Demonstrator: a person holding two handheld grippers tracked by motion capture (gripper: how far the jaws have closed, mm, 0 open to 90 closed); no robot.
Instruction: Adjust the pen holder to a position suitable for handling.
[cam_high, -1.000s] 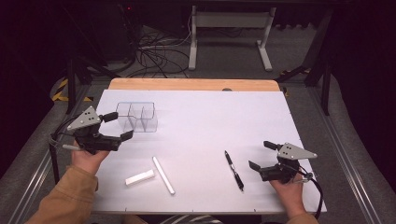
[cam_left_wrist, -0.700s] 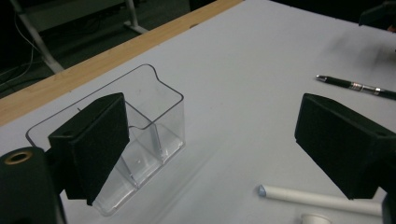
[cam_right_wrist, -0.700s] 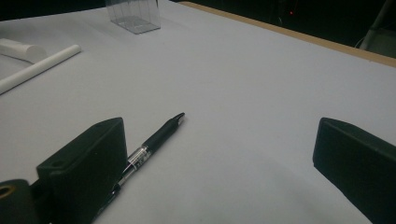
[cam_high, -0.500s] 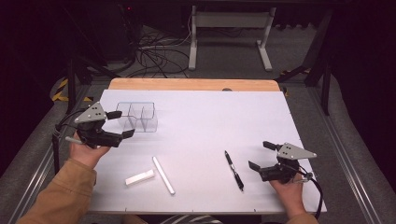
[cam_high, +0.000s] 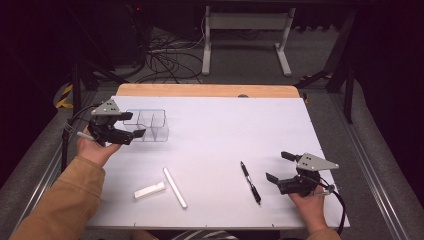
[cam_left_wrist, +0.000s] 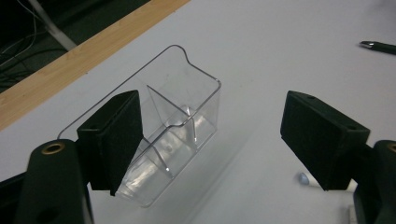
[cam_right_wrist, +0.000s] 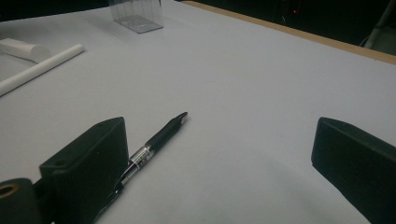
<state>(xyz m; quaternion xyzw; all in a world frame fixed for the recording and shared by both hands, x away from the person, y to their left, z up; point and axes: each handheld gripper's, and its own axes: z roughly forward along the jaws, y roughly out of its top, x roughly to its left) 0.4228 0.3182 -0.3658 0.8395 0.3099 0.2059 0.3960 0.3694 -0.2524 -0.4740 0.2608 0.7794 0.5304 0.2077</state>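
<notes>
Lying near the front edge of the white table: a short white block and a long white stick just beside it, with a black pen farther right, close to the right gripper, jaws wide apart and holding nothing. Farther back on the left, reaching the clear plastic divided box with the left gripper. Jaws just been closing yet standing apart, one pad over the box's near end, nothing gripped.
</notes>
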